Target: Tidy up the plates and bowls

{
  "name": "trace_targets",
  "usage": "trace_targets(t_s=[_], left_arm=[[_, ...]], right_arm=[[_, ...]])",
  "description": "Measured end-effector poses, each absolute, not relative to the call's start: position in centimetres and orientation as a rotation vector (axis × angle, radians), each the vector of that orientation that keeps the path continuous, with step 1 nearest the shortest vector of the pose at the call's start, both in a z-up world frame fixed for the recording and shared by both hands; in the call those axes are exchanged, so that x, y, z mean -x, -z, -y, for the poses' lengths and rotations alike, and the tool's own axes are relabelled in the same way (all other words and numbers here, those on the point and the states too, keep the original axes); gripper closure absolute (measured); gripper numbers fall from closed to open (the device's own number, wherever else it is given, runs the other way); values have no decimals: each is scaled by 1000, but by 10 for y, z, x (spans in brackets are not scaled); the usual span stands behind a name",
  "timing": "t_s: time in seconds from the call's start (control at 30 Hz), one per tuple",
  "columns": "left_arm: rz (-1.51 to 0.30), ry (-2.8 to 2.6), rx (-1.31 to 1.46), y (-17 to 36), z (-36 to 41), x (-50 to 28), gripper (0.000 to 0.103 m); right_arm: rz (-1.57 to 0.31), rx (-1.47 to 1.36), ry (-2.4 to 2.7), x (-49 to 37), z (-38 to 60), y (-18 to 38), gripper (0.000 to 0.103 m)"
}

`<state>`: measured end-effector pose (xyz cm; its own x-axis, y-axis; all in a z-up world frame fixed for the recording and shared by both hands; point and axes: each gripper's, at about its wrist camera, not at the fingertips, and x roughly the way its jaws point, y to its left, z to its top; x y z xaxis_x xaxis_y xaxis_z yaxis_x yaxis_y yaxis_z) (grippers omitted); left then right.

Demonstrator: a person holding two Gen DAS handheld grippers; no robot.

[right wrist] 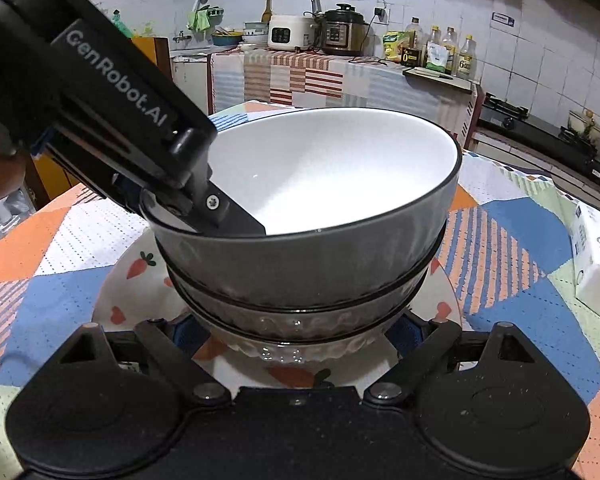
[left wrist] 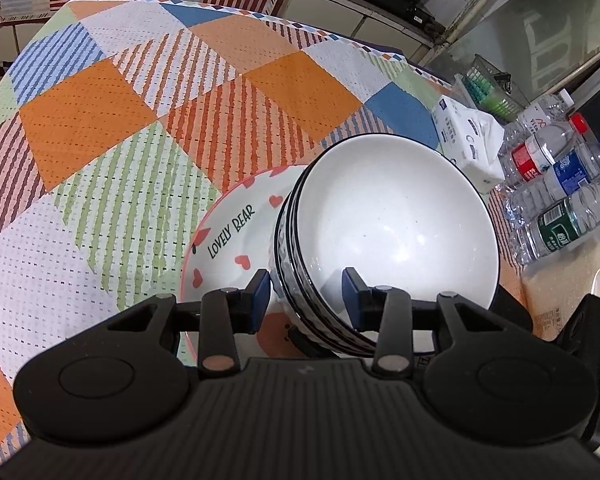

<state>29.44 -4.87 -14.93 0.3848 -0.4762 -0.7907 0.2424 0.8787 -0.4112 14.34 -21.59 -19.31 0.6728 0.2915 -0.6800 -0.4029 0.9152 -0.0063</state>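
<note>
Your left gripper (left wrist: 305, 296) is clamping the rim of a stack of glossy white ceramic bowls (left wrist: 388, 224) with thin black rims and ribbed, patterned outer walls: one blue pad is sitting outside the wall, the other inside the smooth basin. The right wrist view is showing that same finger reaching over the rim into the top bowl.

Your right gripper (right wrist: 300, 330) is standing wide, its blue-padded fingers flanking the lowest bowl of the stack; you cannot tell from here whether the pads are pressing on it.

The stack is sitting on a round white ceramic plate (left wrist: 228, 232) printed with red hearts, carrots and "LOVELY BEAR". The plate is lying on a woven patchwork tablecloth (left wrist: 100, 120) of orange, blue, green and striped blocks.

A soft pack of tissues (left wrist: 468, 140) and clear plastic water bottles (left wrist: 556, 196) are lying at the table's edge.
</note>
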Motion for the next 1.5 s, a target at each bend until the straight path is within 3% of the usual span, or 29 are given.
trace_targets(t_s=[0.27, 0.7, 1.17, 1.5], left_arm=[[-983, 431, 159, 144, 57, -277, 61], [-823, 322, 70, 82, 52, -207, 52], [-744, 307, 67, 5, 32, -122, 38], [-785, 278, 71, -1, 20, -79, 36]], right_arm=[[-750, 46, -381, -134, 234, 188, 8], [-738, 47, -257, -75, 257, 154, 7], [-638, -40, -40, -11, 275, 64, 5], [-609, -56, -74, 39, 269, 14, 4]])
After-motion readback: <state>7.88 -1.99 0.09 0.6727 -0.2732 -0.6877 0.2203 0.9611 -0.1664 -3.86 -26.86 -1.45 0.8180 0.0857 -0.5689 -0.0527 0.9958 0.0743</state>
